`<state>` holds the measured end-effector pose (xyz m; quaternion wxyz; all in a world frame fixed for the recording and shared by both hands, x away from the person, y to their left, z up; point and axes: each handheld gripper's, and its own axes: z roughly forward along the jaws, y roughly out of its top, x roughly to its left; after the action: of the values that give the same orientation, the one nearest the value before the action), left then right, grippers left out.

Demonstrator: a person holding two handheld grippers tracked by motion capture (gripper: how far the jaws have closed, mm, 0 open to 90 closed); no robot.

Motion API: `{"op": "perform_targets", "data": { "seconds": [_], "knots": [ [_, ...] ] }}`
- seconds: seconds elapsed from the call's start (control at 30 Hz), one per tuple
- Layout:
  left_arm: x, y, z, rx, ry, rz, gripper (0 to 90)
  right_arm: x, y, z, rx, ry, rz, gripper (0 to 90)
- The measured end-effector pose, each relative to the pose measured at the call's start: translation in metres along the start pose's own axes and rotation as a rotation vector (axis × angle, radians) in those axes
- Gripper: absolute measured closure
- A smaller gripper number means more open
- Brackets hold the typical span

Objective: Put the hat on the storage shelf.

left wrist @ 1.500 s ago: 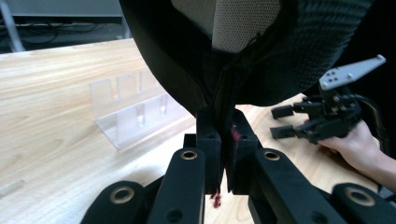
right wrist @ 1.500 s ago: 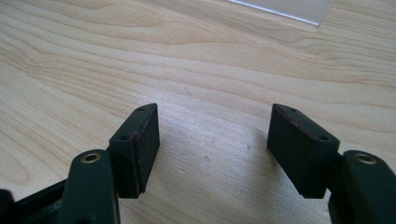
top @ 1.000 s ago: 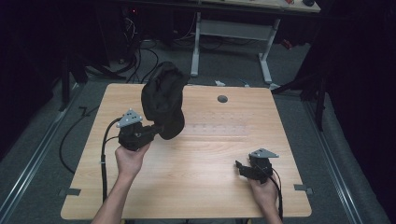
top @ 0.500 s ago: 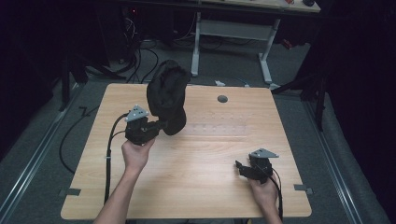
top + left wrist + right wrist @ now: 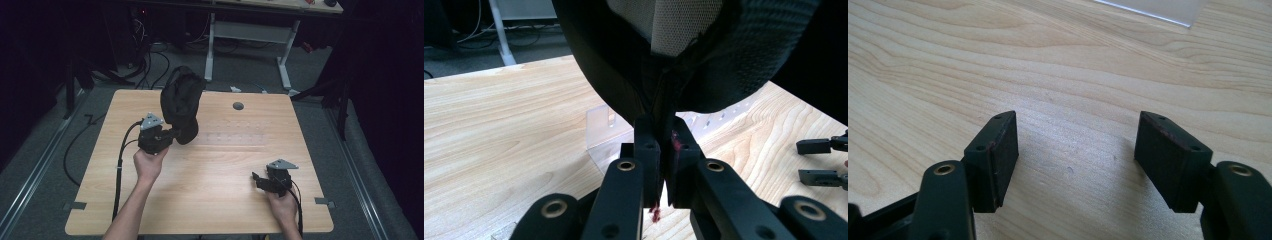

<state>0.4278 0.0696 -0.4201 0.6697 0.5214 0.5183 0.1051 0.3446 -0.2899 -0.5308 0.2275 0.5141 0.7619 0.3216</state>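
On the wooden tabletop [image 5: 210,175], the left gripper [image 5: 172,134] sits at about ten o'clock from the centre, its jaws pressed together on a fold of a black cap [image 5: 181,107], which stands lifted above the wood and billows up toward twelve o'clock. In the left gripper view the jaws pinch the cap's [image 5: 624,60] dark seam, with pale mesh lining showing at the top and a clear plastic tray [image 5: 606,130] lying on the wood just behind and under it. In the high view that clear tray [image 5: 235,136] lies near the middle of the tabletop, at three o'clock from the cap. The right gripper [image 5: 256,181] rests at about five o'clock, well apart from the cap, held by the person's right hand [image 5: 283,207]. In the right gripper view its jaws stand spread wide over bare wood with nothing between them.
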Motion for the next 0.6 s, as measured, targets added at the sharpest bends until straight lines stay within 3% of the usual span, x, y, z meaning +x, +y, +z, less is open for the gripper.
{"op": "perform_targets", "data": {
  "seconds": [0.2, 0.4, 0.6],
  "knots": [
    [0.001, -0.003, 0.003, 0.002, 0.000, 0.005, 85.5, 0.000, 0.000, 0.000, 0.000, 0.000, 0.000, 34.1],
    [0.002, -0.013, 0.009, 0.035, 0.013, 0.028, 85.4, 0.000, 0.000, 0.000, -0.001, 0.000, -0.001, 34.0],
    [0.007, -0.022, 0.014, 0.054, 0.024, 0.019, 85.1, 0.000, 0.000, 0.000, -0.001, 0.001, -0.001, 33.9]
  ]
}}
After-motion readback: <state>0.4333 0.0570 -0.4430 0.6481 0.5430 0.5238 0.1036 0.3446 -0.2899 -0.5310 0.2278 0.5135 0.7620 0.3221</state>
